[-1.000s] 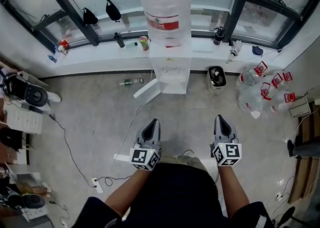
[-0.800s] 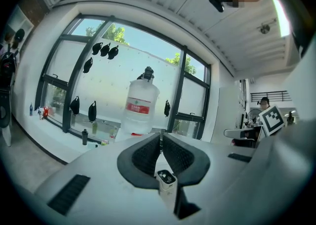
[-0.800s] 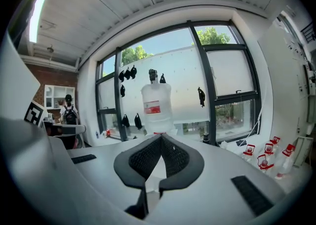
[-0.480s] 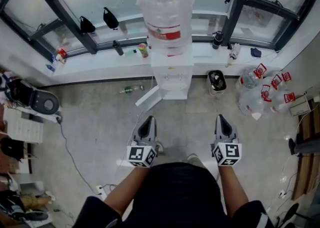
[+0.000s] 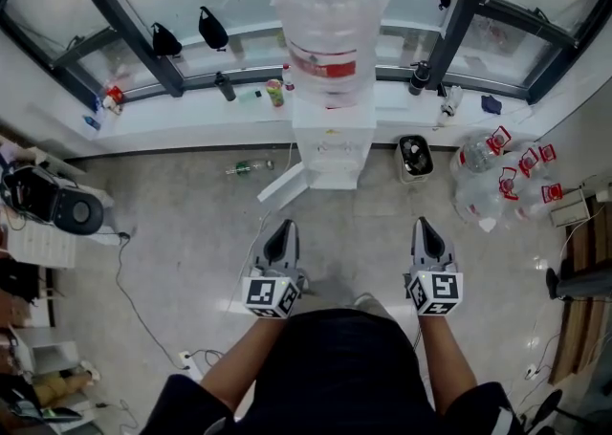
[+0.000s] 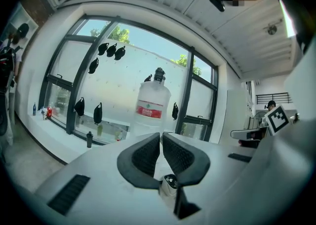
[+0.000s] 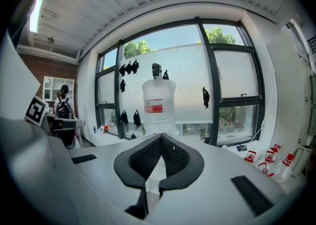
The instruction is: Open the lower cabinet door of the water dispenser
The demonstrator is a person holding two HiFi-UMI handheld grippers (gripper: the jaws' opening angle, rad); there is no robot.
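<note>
While I hold both tools low in front of me, the left gripper (image 5: 284, 232) and the right gripper (image 5: 426, 228) are each clenched tight on nothing, well apart from the water dispenser (image 5: 331, 137), which stands ahead against the window ledge (image 5: 191, 113); its lower cabinet door (image 5: 282, 184) already juts open at an angle toward my left
</note>
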